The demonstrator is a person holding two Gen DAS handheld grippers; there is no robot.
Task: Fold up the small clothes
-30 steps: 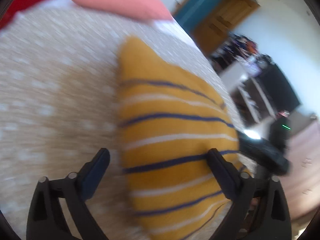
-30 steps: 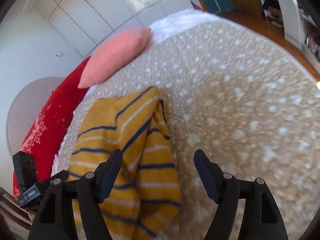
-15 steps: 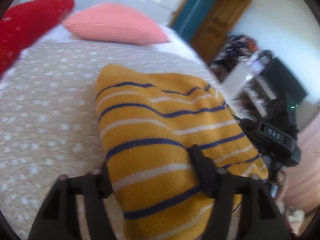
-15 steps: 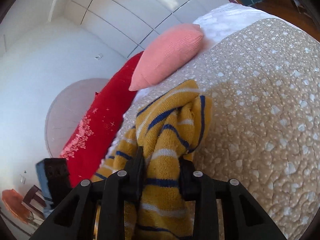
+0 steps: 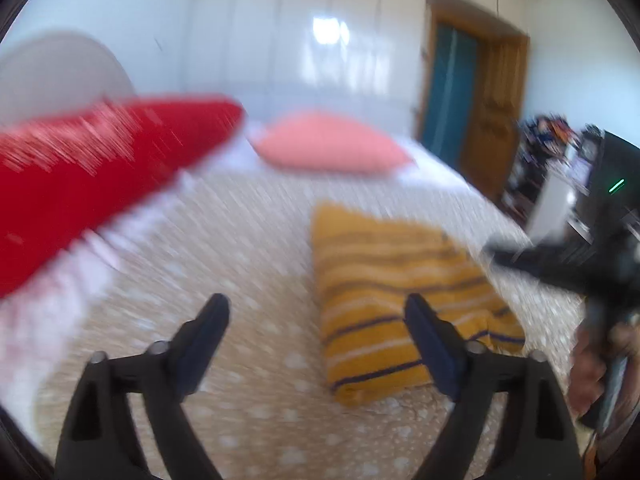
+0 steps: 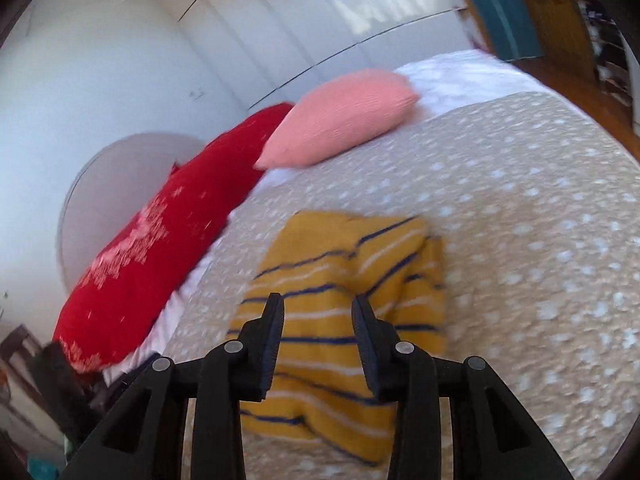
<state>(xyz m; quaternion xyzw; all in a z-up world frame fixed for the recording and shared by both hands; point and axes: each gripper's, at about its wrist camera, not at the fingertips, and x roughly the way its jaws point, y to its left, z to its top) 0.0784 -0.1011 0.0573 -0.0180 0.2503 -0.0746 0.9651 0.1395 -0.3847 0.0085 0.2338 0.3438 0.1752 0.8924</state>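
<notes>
A yellow knit garment with navy and white stripes (image 5: 396, 292) lies folded on the beige dotted bedspread (image 5: 256, 248); it also shows in the right wrist view (image 6: 344, 308). My left gripper (image 5: 316, 320) is open and empty, above the bedspread just left of the garment. My right gripper (image 6: 318, 312) hovers over the garment with its jaws a narrow gap apart and nothing between them. The right gripper also appears at the right edge of the left wrist view (image 5: 560, 264).
A pink pillow (image 6: 340, 116) and a long red cushion (image 6: 160, 240) lie along the far and left sides of the bed. A wooden door (image 5: 492, 120) and cluttered shelves (image 5: 548, 152) stand beyond the bed on the right.
Both grippers were shut on the garment half a second ago. They have let it go and pulled back; the garment now lies flat and folded on the bedspread.
</notes>
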